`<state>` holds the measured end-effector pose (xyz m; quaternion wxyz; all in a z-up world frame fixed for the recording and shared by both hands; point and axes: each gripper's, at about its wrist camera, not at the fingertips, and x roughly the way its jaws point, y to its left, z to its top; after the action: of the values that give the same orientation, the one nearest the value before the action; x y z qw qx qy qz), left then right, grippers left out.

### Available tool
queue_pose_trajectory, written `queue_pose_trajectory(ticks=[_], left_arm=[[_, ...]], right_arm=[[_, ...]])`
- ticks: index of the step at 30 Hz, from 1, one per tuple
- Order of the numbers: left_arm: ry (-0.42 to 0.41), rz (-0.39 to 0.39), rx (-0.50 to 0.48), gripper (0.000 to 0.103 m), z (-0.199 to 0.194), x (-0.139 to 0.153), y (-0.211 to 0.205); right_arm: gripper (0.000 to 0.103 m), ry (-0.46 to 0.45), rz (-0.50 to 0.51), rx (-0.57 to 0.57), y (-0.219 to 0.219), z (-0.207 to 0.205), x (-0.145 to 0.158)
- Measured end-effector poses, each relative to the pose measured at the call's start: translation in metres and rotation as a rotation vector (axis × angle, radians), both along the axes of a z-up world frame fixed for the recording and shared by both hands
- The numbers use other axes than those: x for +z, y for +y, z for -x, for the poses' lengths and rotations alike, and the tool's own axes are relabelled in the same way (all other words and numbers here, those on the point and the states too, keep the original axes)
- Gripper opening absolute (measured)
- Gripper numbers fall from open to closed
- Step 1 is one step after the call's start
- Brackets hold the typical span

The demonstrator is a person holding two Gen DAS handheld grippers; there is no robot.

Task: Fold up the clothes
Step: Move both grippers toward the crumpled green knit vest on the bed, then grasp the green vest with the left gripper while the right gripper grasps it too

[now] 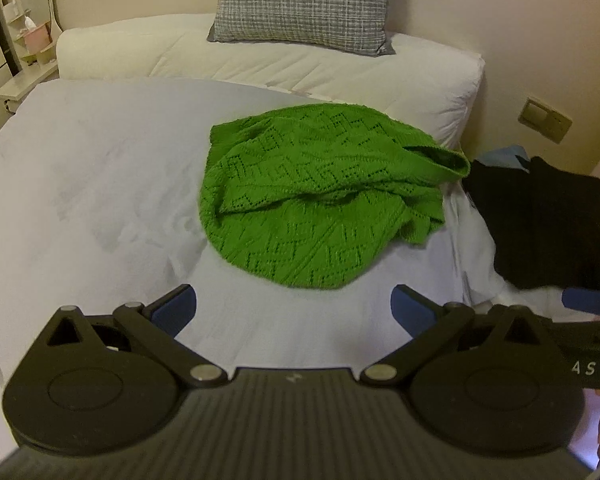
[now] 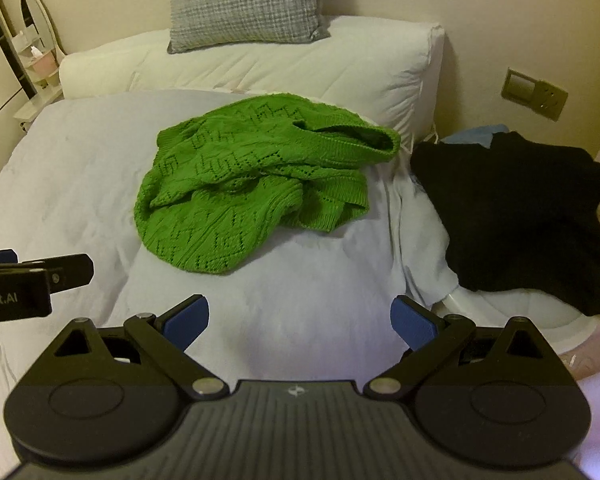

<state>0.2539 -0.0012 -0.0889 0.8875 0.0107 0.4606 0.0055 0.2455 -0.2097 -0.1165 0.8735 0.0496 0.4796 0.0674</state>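
Observation:
A bright green knitted sweater (image 1: 316, 196) lies crumpled in a heap on the white bed sheet (image 1: 100, 184), its ribbed neck opening turned to the right. In the right wrist view the same green sweater (image 2: 252, 184) sits left of centre. My left gripper (image 1: 294, 312) hovers open over bare sheet just in front of the sweater, nothing between its blue pads. My right gripper (image 2: 300, 322) is open too, above the sheet (image 2: 300, 300) and short of the sweater's near hem. The left gripper's body (image 2: 32, 284) shows at the left edge of the right wrist view.
A black garment (image 2: 532, 216) lies piled at the bed's right side, over something white and blue. A white pillow (image 2: 300, 64) and a grey checked cushion (image 2: 248, 4) stand at the head of the bed. A small shelf (image 1: 28, 52) is at far left, a wall socket (image 2: 534, 94) at right.

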Motion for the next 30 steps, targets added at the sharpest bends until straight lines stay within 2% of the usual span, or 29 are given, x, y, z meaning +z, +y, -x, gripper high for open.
queue_pose_trajectory(ticks=[3,9,13,16,18,24,26,30], left_arm=[[0.011,-0.013,-0.027,0.102,-0.016,-0.006,-0.007],[0.065,0.014,-0.058,0.102,-0.054,-0.025,-0.019],[0.094,0.028,-0.077,0.097,-0.081,-0.040,-0.027],[0.119,0.037,-0.100,0.092,-0.104,-0.052,-0.036],[0.129,0.045,-0.118,0.089,-0.120,-0.060,-0.043],[0.162,0.083,-0.164,0.076,-0.167,-0.085,-0.060],[0.169,0.101,-0.173,0.074,-0.183,-0.091,-0.064],[0.183,0.152,-0.181,0.061,-0.216,-0.102,-0.071]], right_arm=[[0.100,0.014,-0.007,-0.009,-0.006,-0.017,-0.006],[0.100,0.056,-0.048,-0.024,-0.023,-0.052,-0.026],[0.099,0.103,-0.103,-0.056,-0.039,-0.077,-0.048],[0.093,0.142,-0.179,-0.097,-0.052,-0.095,-0.069],[0.086,0.176,-0.260,-0.149,-0.061,-0.106,-0.087],[0.077,0.269,-0.515,-0.308,-0.088,-0.138,-0.142],[0.073,0.282,-0.598,-0.364,-0.095,-0.145,-0.158],[0.068,0.279,-0.721,-0.456,-0.104,-0.158,-0.183]])
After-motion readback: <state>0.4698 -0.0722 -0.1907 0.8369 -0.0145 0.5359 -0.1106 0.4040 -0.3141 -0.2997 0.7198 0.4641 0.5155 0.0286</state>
